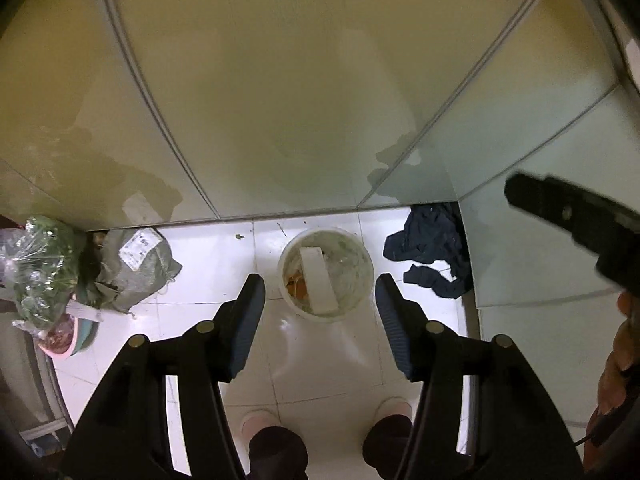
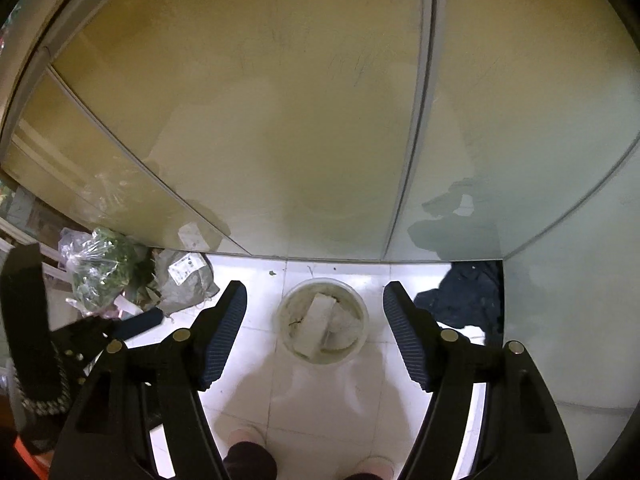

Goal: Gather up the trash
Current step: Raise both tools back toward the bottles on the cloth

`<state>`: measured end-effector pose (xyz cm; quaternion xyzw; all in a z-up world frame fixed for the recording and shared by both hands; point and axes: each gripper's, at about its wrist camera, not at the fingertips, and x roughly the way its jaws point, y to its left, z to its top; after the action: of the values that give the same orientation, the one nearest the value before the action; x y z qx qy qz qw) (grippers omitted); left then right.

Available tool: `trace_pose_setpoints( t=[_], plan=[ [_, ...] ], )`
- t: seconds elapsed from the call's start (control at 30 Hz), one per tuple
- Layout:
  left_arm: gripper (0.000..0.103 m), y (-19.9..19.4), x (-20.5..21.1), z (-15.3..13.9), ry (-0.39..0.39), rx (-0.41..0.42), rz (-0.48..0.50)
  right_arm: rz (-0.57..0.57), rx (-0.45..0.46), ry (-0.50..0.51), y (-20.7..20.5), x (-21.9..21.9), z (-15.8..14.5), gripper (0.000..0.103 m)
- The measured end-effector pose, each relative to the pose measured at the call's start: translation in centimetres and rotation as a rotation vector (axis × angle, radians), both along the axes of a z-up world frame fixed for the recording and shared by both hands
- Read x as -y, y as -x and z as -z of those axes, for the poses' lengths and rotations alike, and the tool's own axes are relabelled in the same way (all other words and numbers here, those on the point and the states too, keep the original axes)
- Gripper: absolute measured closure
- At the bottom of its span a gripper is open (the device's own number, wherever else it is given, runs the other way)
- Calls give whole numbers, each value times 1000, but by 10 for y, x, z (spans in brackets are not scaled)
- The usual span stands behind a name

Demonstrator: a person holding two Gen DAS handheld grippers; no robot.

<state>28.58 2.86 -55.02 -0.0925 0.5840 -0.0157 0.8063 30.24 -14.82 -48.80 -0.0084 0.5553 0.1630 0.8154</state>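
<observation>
Both views were dim overall, with a yellow-green cast across the frosted glass panels point(image 1: 280, 80). The brightest area was the white floor tiles point(image 1: 224, 256), which were blown out to near pure white and carried a soft glare (a sheen ran beside the white bucket point(image 1: 326, 276)). A vague shadow lay on the tiles below the bucket in the right wrist view. Fisheye distortion bent the panel frames into arcs, and the corners fell to black. Detail was soft throughout; the dark cloth point(image 2: 468, 300) read as a nearly featureless mass.
</observation>
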Motion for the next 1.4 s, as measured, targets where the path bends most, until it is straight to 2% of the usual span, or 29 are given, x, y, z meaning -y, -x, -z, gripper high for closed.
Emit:
trace_pose_setpoints(
  t=[0.2, 0.4, 0.47, 0.5, 0.67, 0.77, 0.87, 0.93, 1.07, 1.4],
  plan=[
    [46, 6, -16, -74, -16, 46, -28, 14, 1, 11, 9, 6, -53, 36],
    [46, 13, -28, -176, -23, 120, -46, 33, 37, 0, 20, 10, -136, 36],
    [47, 15, -33, -219, -27, 162, -46, 40, 61, -8, 23, 10, -164, 36],
    [47, 16, -35, -230, -28, 176, -45, 43, 72, -10, 26, 9, -176, 36],
    [42, 22, -48, -329, -33, 317, -18, 66, 175, -22, 39, -3, -257, 36],
    [34, 24, -54, -369, -40, 396, 4, 93, 258, -27, 48, -9, -304, 36],
    [32, 28, -65, -405, -69, 465, 32, 122, 338, -44, 56, -14, -341, 32],
    [30, 27, -67, -419, -78, 490, 43, 142, 387, -39, 61, -17, -358, 32],
    [12, 20, -81, -436, -80, 528, 34, 181, 450, -37, 61, -19, -379, 31],
    [12, -29, -89, -449, -65, 561, -33, 186, 519, -48, 19, -14, -397, 28]
  ],
)
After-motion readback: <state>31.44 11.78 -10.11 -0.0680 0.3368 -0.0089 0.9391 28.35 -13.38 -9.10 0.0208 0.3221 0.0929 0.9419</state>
